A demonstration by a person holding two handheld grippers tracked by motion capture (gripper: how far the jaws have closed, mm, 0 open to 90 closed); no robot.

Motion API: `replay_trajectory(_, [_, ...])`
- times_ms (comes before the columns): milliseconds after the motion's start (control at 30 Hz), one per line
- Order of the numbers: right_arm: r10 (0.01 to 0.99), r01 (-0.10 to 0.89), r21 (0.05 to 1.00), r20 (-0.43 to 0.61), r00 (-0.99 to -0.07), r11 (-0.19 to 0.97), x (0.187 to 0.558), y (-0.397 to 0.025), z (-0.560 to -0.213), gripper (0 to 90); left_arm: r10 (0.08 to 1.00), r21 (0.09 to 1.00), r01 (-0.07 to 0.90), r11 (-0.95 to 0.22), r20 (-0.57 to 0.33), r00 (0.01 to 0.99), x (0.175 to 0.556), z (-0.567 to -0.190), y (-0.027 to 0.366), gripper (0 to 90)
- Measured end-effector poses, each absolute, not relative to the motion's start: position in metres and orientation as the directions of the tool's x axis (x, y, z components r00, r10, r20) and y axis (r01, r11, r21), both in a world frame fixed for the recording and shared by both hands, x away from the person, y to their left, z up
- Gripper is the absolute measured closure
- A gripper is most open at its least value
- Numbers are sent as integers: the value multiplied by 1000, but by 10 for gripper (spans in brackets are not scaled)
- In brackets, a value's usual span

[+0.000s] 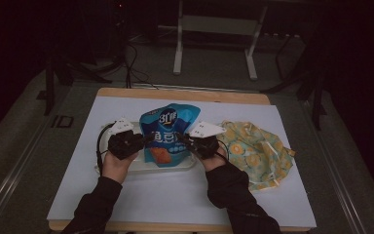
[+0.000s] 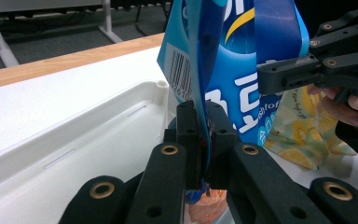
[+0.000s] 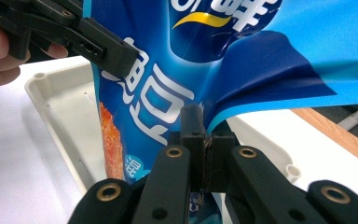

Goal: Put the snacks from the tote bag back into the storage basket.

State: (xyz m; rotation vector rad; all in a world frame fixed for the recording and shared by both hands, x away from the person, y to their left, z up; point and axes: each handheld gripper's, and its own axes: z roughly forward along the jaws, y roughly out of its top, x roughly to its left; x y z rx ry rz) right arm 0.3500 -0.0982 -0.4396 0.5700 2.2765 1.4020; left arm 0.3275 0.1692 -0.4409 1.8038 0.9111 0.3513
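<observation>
I take the white plastic tray as my reference point. It lies on the white table top, and the blue snack bag stands over it, held up between my two grippers, with its lower end down inside the tray.

My left gripper sits at the tray's left end. In the left gripper view, its jaws are pressed together on the bag's edge, and the thin film is clamped between them.

My right gripper sits at the tray's right end. In the right gripper view, its jaws are likewise closed tight on a fold of the bag, with the film creasing upward from the clamp.

A yellow patterned cloth bag lies crumpled on the table just right of the tray, beside my right hand.
</observation>
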Motion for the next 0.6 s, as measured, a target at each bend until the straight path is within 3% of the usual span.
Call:
replay_trajectory(367, [527,141,907,-100,-844,397,348,-101,-441,858,712,896,411,-166,-180,679,323,-442,173,820])
replay_trajectory(467, [526,148,910,-85,-846,386,349,-103,-440,805,714,900,408,-154,-184,676,322,-442,173,690])
replay_trajectory(500, [525,149,912,-81,-847,382,349,-104,-439,743,720,904,398,-156,-172,672,321,-440,174,690])
replay_trajectory(600, [517,169,909,-58,-854,381,351,-105,-437,654,718,907,392,-154,-169,675,320,-438,175,531])
